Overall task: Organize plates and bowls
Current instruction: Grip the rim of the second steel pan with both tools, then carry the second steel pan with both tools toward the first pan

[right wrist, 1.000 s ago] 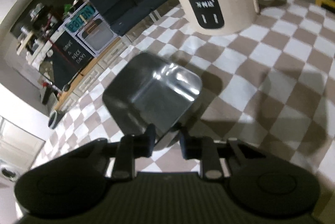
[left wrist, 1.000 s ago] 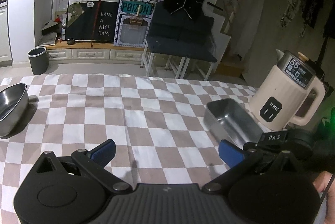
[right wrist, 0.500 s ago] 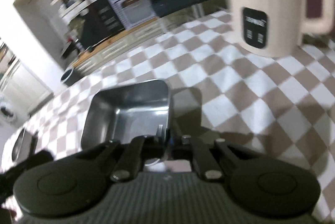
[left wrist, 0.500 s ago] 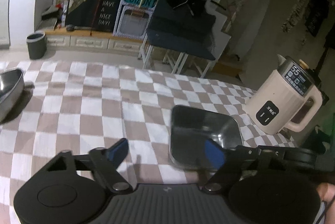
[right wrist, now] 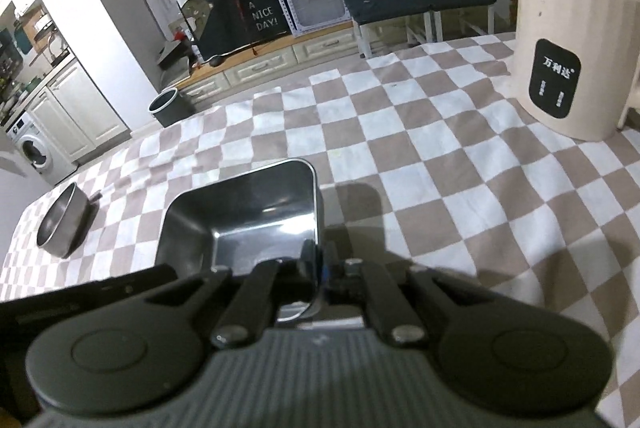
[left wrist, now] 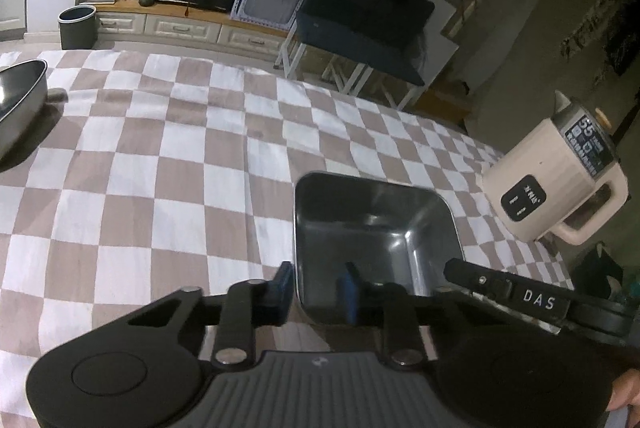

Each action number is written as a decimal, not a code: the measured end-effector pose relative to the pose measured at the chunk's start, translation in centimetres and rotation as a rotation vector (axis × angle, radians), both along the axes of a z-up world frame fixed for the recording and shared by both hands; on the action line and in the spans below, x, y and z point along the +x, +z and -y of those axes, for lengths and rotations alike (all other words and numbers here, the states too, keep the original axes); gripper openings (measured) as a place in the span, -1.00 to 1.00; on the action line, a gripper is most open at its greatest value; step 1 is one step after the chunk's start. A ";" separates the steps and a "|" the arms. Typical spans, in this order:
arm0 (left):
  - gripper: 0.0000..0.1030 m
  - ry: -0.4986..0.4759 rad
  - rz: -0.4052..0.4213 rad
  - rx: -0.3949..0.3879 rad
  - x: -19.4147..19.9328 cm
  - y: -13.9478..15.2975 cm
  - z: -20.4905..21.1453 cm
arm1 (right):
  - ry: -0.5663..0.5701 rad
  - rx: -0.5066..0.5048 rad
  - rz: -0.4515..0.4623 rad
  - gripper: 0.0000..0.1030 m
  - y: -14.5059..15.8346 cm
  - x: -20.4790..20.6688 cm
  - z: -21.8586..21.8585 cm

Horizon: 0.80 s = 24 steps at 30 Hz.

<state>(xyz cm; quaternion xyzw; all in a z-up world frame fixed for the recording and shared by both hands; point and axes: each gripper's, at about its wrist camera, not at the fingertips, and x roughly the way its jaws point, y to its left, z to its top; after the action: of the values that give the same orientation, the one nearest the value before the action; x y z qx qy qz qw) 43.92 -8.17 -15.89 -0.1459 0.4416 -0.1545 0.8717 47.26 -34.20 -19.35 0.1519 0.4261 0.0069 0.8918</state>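
Square steel tray sits on the checked cloth, kettle at its 2 o'clock. Right gripper is pinched shut on the tray's near-right wall. Left gripper straddles the near-left wall, jaws part closed, not clearly clamped. Round bowl lies well apart at 9 o'clock. Risk: uneven grips could tilt the tray or drag the cloth.

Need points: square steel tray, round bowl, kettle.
square steel tray [left wrist: 376, 228], left wrist view, inner floor.
round bowl [right wrist: 64, 224], right wrist view, outer wall.
kettle [right wrist: 560, 39], right wrist view, ribbed body.
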 end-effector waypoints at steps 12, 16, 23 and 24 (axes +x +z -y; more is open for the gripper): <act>-0.77 -0.003 0.053 0.010 -1.2 2.0 -0.6 | 0.019 -0.035 0.017 -0.93 1.5 -1.7 -1.0; -0.92 0.003 0.103 0.024 -2.7 3.8 -0.8 | 0.017 -0.029 0.047 -0.93 3.2 -2.9 -1.2; -0.96 -0.007 0.178 0.034 -5.9 7.4 -2.1 | 0.036 -0.022 0.118 -0.92 6.4 -6.0 -2.0; -0.96 -0.009 0.190 0.035 -6.4 7.9 -2.4 | 0.039 -0.015 0.127 -0.92 6.9 -6.5 -2.1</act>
<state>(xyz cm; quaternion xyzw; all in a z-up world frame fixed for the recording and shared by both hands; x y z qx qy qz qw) 37.52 -5.80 -8.01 -0.1135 0.3604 -0.1637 0.9113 40.74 -32.05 -12.45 0.1361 0.3714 0.0310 0.9179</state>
